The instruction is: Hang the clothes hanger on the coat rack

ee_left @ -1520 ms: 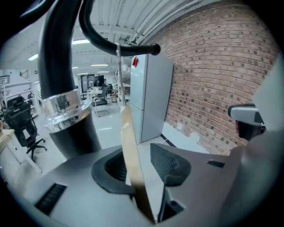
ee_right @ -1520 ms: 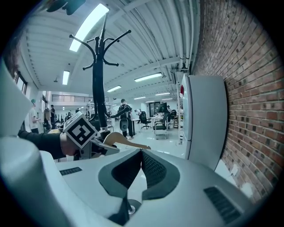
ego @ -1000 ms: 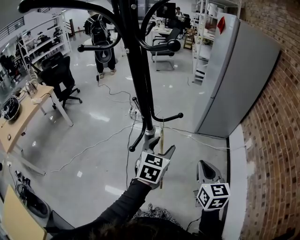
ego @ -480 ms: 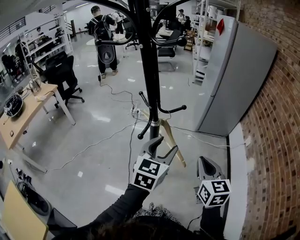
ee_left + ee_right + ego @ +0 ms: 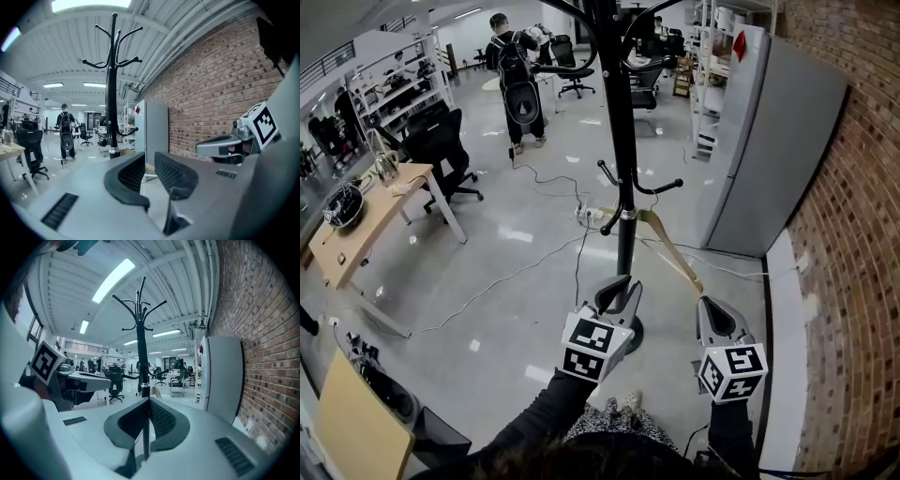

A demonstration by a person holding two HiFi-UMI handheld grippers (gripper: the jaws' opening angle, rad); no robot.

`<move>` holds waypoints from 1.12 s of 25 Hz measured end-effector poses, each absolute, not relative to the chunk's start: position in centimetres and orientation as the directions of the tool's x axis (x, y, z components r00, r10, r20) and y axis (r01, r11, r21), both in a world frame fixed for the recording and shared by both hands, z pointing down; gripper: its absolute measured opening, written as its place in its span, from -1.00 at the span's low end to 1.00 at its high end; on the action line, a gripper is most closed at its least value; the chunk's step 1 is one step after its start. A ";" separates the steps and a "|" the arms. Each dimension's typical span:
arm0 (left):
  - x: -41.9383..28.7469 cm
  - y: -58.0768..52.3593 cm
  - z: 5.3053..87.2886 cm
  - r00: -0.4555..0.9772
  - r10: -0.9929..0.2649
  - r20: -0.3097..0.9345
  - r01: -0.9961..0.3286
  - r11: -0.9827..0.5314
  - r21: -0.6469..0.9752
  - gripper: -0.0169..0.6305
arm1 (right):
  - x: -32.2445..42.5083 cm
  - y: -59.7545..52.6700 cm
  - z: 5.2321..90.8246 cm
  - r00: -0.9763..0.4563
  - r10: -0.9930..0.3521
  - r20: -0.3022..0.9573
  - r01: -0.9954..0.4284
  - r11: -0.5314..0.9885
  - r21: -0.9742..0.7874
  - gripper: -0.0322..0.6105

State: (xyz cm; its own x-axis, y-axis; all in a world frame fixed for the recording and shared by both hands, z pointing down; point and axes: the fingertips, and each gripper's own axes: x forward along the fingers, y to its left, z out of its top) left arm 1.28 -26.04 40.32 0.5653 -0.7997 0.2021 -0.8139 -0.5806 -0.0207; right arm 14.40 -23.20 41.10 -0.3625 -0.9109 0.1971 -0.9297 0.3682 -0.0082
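Released pale wooden hanger aslant on rack; left tool just closing, empty; right tool pressed together.

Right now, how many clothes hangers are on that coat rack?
1. A wooden hanger hangs low on the coat rack, slanting down to its right. The upper hooks are bare in both gripper views, so none seems hidden.

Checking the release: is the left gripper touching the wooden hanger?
Apart. The head view shows bare floor between the left gripper and the hanger on the coat rack; its jaws, which have just been closing, hold nothing.
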 end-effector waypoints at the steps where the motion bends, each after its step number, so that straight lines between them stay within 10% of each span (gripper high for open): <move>1: 0.9 -24.8 40.3 0.565 -0.800 0.203 -0.814 -0.581 -0.024 -0.76 | 14.1 -22.1 41.0 -0.362 -0.912 0.194 -0.930 0.368 -0.010 -0.87; 28: -4.4 -13.9 38.3 0.511 -0.839 0.188 -0.840 -0.534 -0.099 -0.92 | 12.2 -10.6 38.8 -0.288 -0.951 0.112 -0.958 0.286 -0.036 -0.87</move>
